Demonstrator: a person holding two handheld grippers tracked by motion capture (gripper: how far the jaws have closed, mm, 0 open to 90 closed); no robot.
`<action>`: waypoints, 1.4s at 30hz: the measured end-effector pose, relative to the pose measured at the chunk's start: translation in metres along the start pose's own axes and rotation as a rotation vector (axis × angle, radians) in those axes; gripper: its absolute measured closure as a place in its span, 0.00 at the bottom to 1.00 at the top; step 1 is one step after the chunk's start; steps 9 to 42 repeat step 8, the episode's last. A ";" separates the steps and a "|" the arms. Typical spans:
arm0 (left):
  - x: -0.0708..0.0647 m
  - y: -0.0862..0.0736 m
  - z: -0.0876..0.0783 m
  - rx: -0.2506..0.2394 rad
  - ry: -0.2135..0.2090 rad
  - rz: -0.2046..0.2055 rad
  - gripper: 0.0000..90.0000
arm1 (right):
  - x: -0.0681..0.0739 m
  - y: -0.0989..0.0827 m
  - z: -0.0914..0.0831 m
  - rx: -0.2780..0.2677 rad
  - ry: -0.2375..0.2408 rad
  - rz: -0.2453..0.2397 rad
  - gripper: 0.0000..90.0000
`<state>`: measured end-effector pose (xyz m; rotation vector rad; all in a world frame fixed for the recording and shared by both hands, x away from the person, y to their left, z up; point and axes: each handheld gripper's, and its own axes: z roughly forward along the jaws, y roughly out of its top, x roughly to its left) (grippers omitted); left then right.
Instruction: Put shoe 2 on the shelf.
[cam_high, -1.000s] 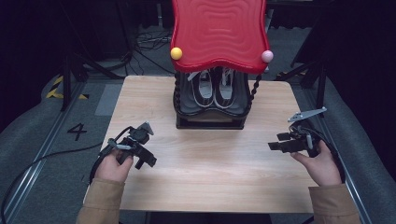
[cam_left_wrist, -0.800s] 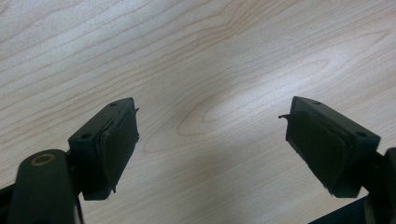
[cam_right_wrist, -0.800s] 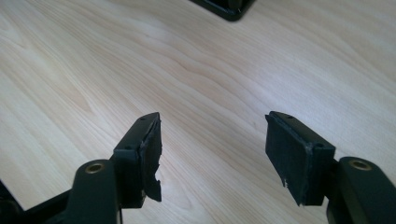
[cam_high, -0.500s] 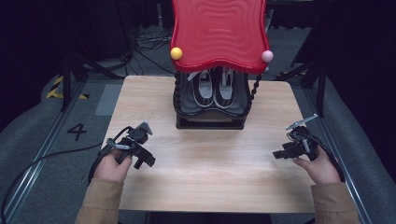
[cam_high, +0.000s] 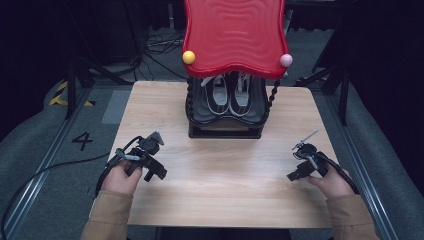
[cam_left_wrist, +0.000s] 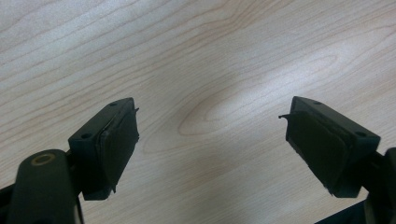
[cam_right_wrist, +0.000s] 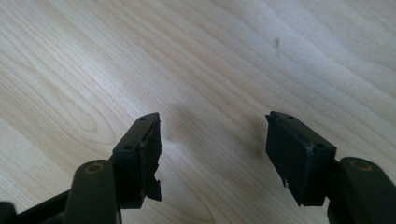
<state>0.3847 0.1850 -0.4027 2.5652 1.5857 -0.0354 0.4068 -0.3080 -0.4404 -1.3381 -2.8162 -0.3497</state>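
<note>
Both grippers, left (cam_high: 156, 172) & right (cam_high: 294, 176), jaws spread, empty, over bare table (cam_high: 225, 190). Sneakers (cam_high: 230, 95) sit untouched on rack (cam_high: 225, 127); nothing begun, prob.

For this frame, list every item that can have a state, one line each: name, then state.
left gripper: open, holding nothing, over bare wood.
right gripper: open, holding nothing, over bare wood.
pair of shoes: side by side on the rack's lower shelf, toes toward the person.
shoe rack: upright at the far middle of the table.
red top shelf: nothing on it.
table: bare wood between the grippers.
</note>
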 end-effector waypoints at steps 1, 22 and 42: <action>0.000 0.000 0.000 -0.001 0.001 0.006 0.19 | 0.002 0.001 0.002 0.014 0.006 -0.007 0.39; -0.001 0.001 0.001 0.005 0.003 0.017 0.19 | 0.008 0.002 0.005 0.053 0.017 -0.035 0.39; -0.001 0.001 0.001 0.005 0.003 0.017 0.19 | 0.008 0.002 0.005 0.053 0.017 -0.035 0.39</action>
